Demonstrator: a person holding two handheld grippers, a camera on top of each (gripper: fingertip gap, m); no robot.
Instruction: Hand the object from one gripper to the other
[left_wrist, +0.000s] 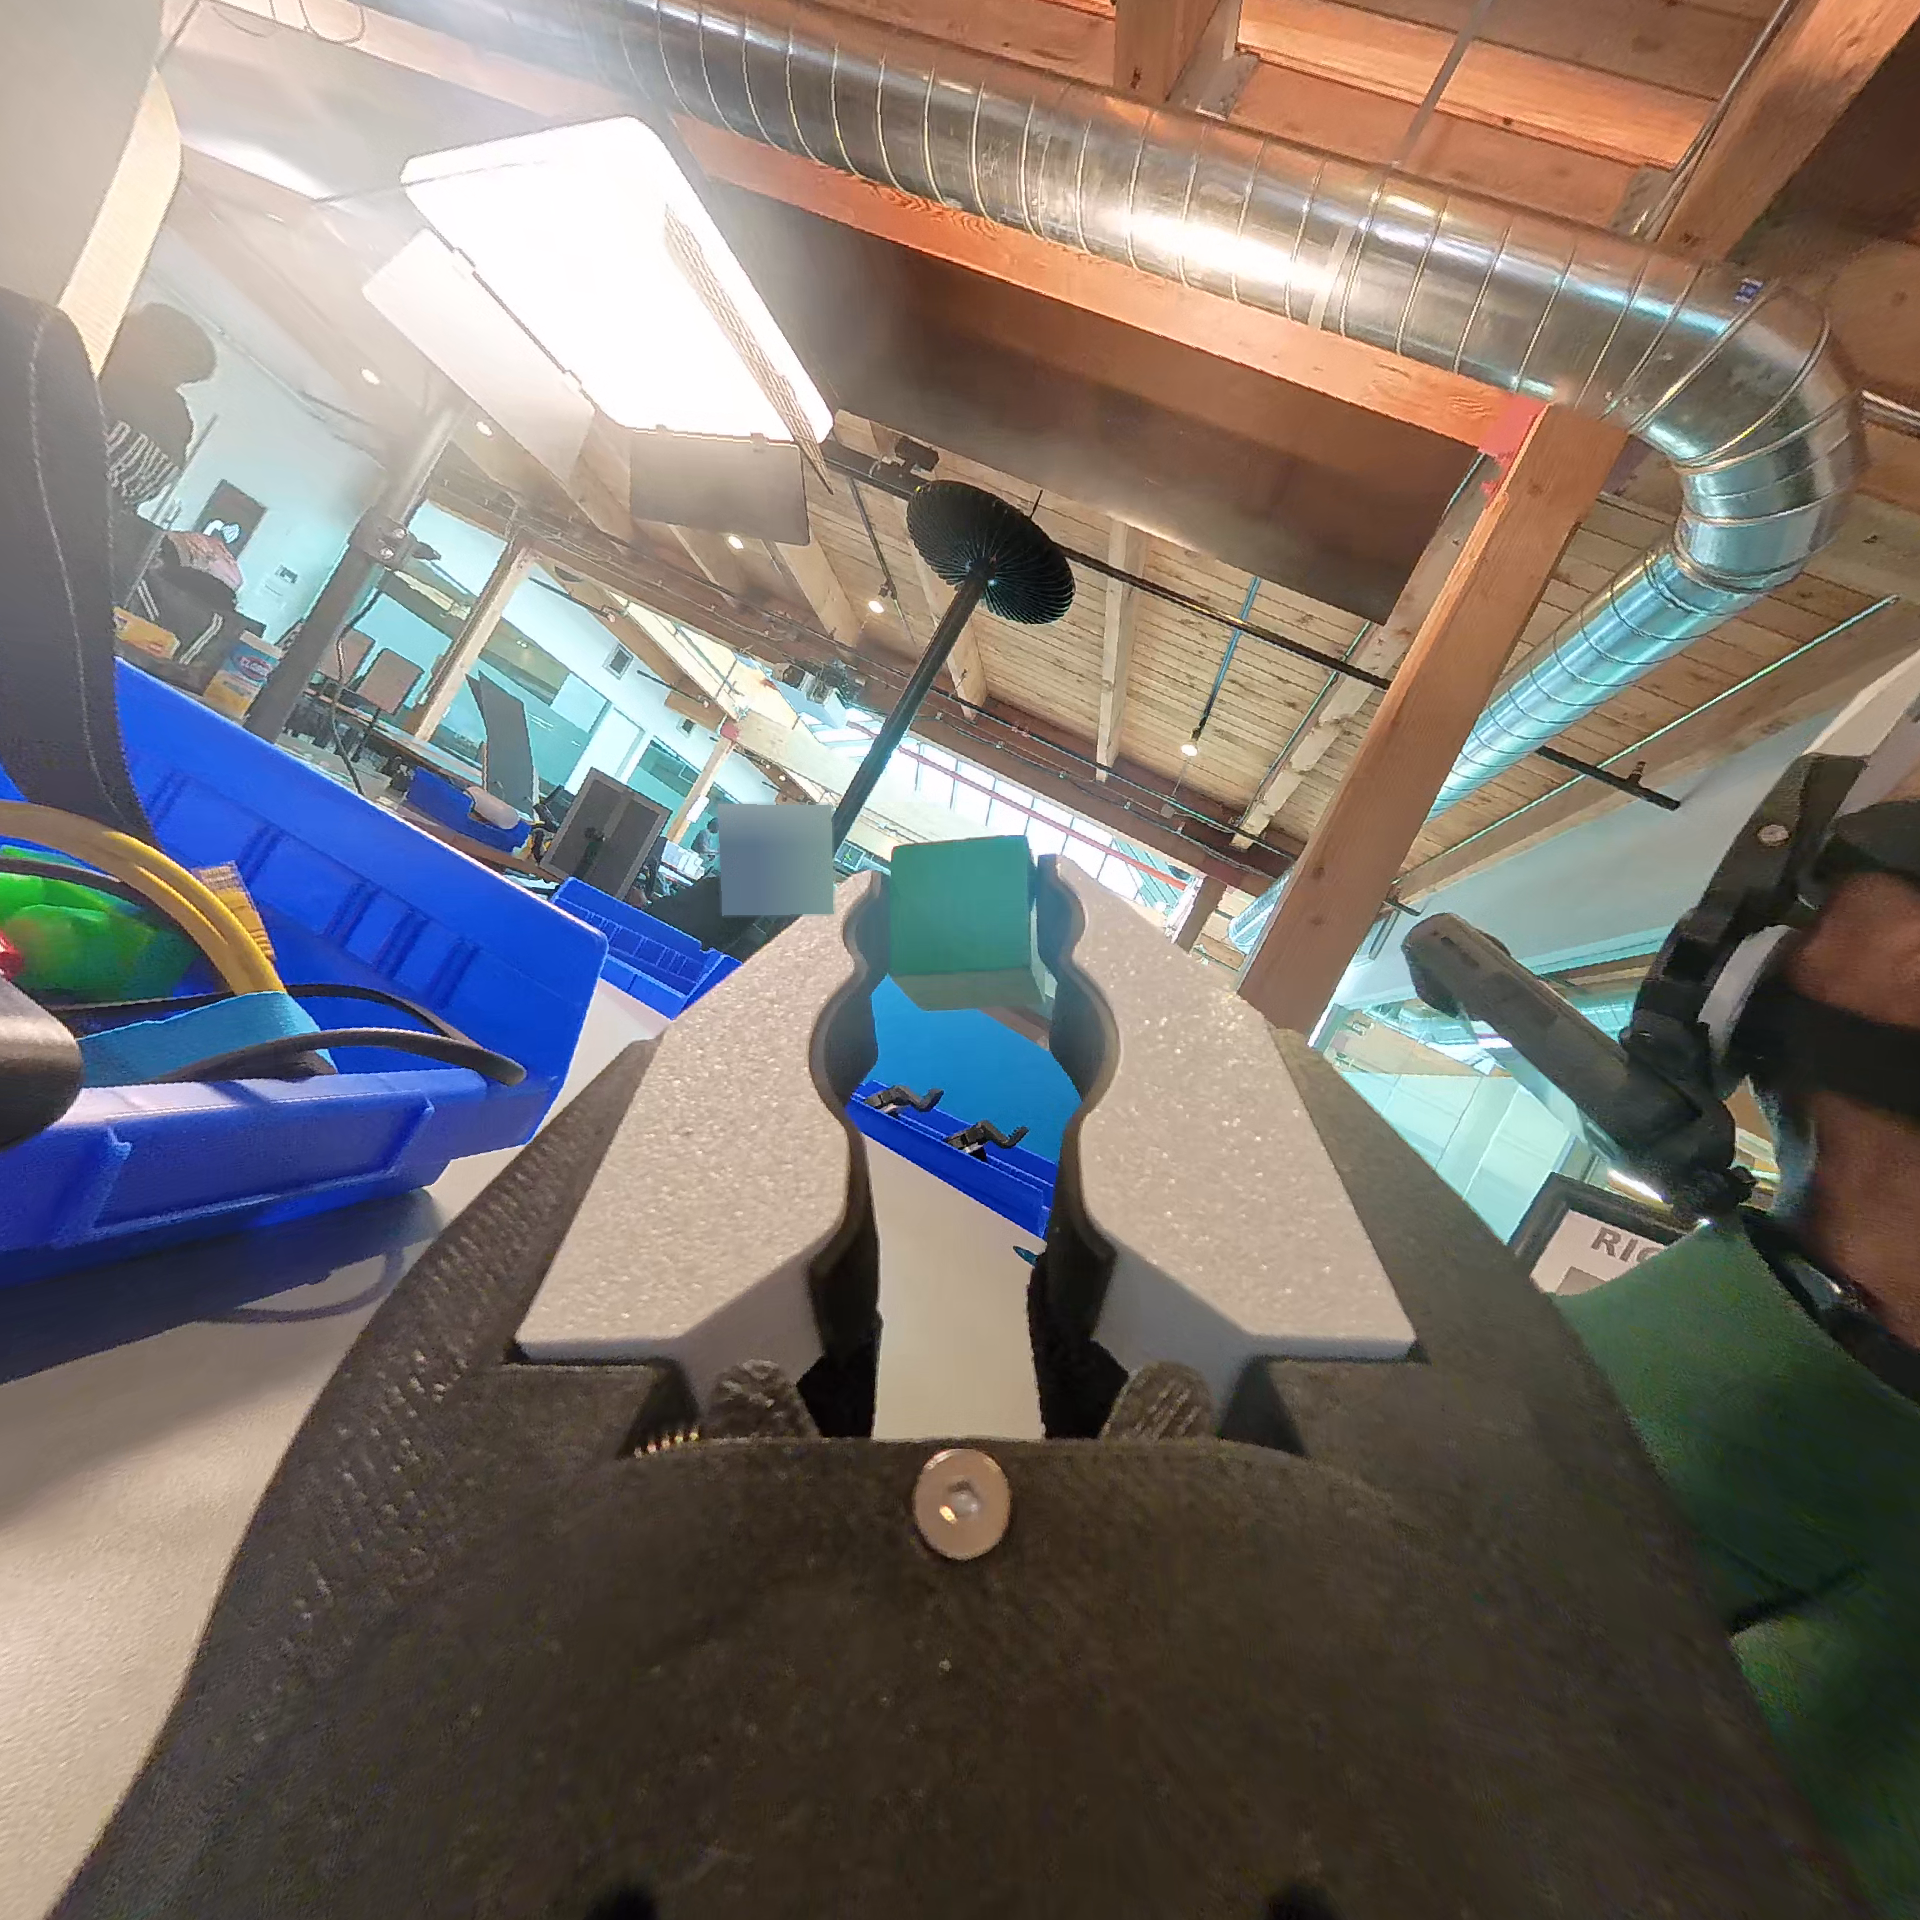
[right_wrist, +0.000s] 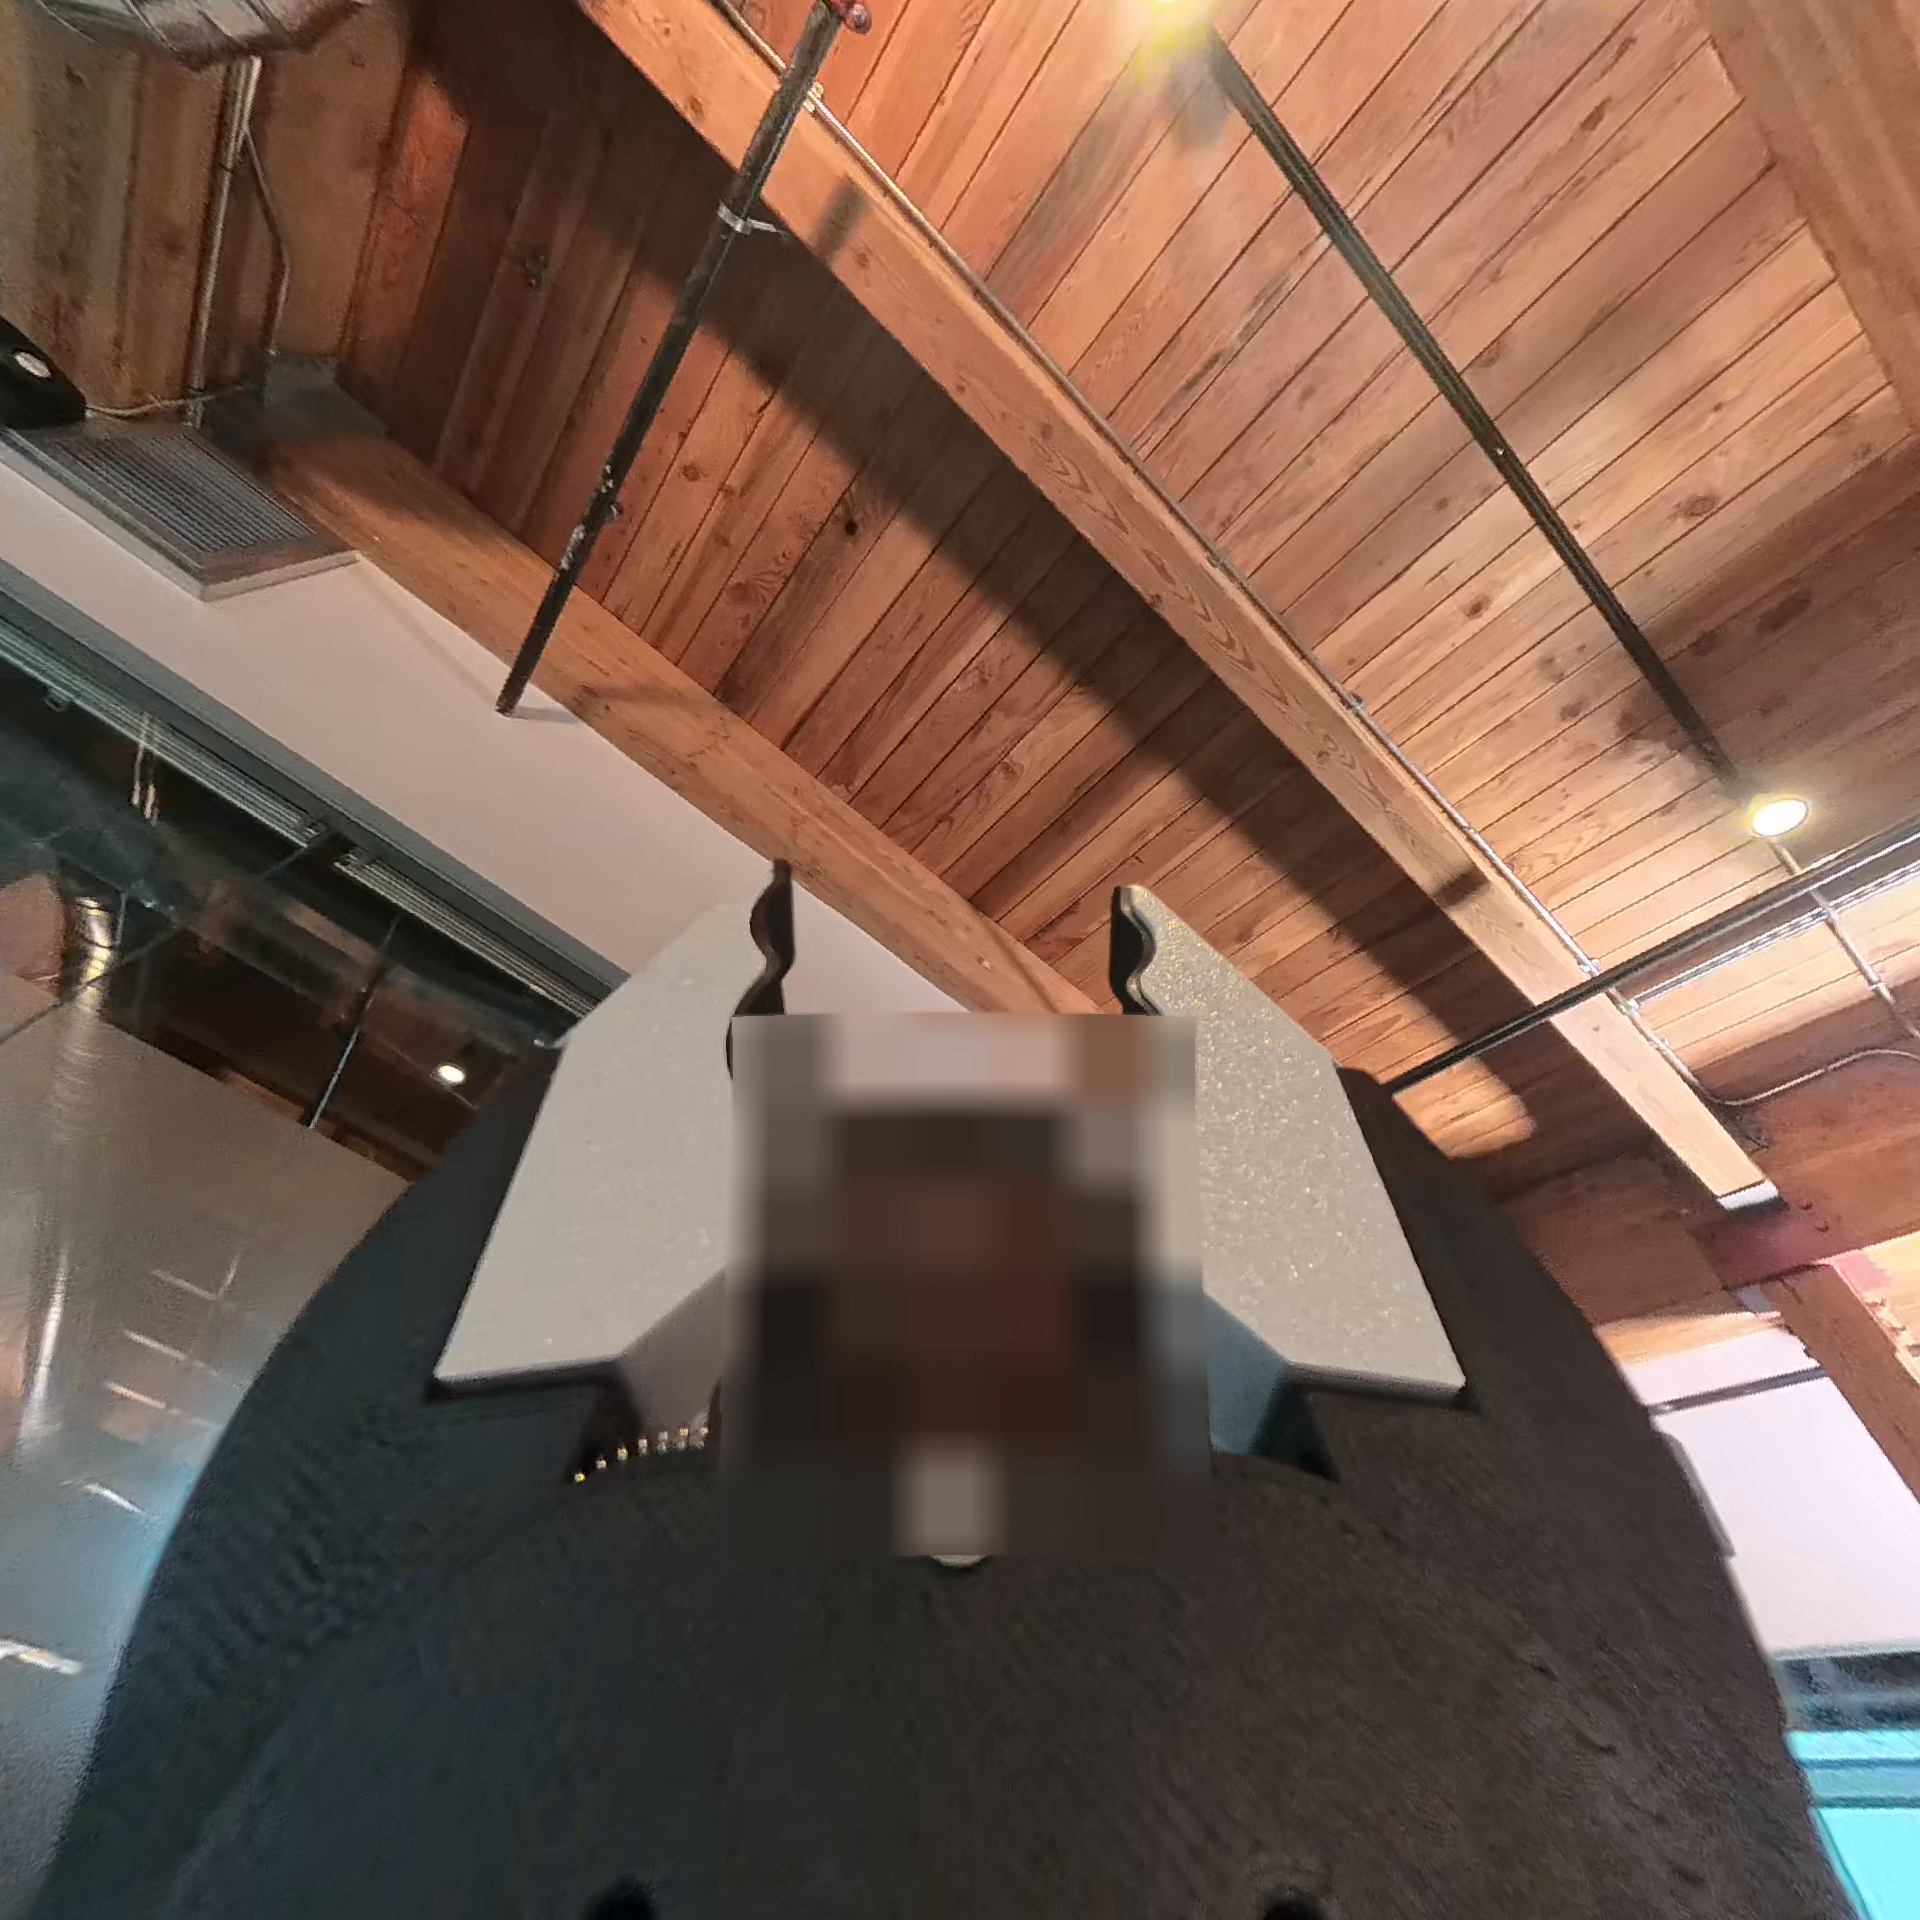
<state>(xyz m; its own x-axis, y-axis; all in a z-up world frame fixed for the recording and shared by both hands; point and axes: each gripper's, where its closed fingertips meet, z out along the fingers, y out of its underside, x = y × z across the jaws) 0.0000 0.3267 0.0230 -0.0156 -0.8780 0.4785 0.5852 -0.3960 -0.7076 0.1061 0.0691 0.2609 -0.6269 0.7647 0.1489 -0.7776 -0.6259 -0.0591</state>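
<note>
The green cube sits pinched at the very tips of the left gripper, whose jaws are closed on its two side faces, leaving its upper half standing proud. The right gripper, jaws spread wide and empty, points up at the ceiling; it lies off to the cube's right, apart.

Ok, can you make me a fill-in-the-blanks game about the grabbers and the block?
1. The cube pinched at the tips of the left gripper is coloured ____.
2. The plastic bin at the left is coloured ____.
3. The right gripper points up at a ceiling made of ____.
4. The right gripper's fingers hold ____.

Missing words: green; blue; wood; nothing
</note>
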